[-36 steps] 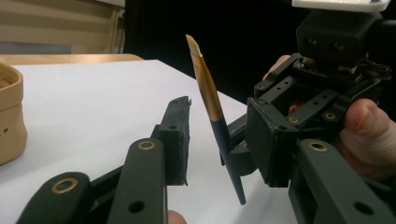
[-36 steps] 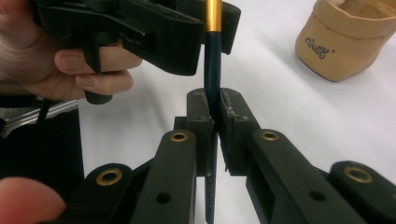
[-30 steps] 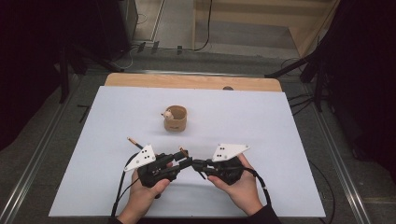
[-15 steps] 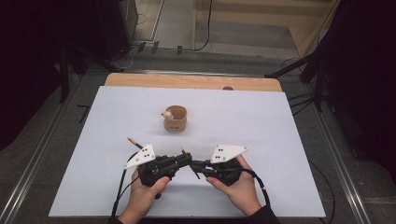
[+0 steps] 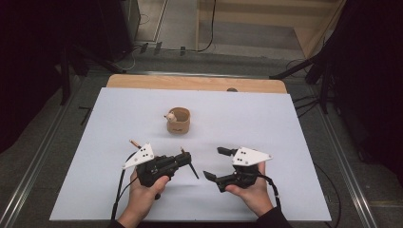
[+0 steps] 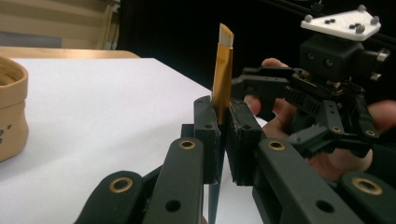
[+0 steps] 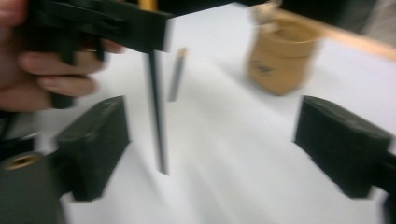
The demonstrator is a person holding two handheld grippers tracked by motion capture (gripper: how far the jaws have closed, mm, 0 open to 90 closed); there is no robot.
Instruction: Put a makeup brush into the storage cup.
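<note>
My two hands have drawn apart since half a second ago — the grippers that sat tip to tip at the near edge of the white table [image 5: 294, 123] now have bare table between them. My left gripper [image 6: 223, 140] is clenched on a slim dark pencil with a gold-orange band and pale end [image 6: 223, 70], which stands upright between its jaws, the banded end rising above them and the dark shaft dropping below. In the high view that pencil [image 5: 191, 167] slants out past the tip of my left gripper [image 5: 183, 159] toward my right. My right gripper [image 5: 219, 164] is released, jaws spread wide and holding nothing; half a second ago it was bunched close against the left one. Between those spread jaws, in the right gripper view, the pencil shaft [image 7: 157, 121] hangs down from the left gripper's closed jaws above.

Beyond both grippers a short round tan cup [image 5: 178, 119] stands where it stood before, a small pale object [image 5: 168, 116] at its rim too small to identify. The right gripper view is motion-blurred — the cup [image 7: 280, 56] is soft-edged there, and in the left gripper view the cup [image 6: 11, 112] is cut off by the left edge of the frame.
</note>
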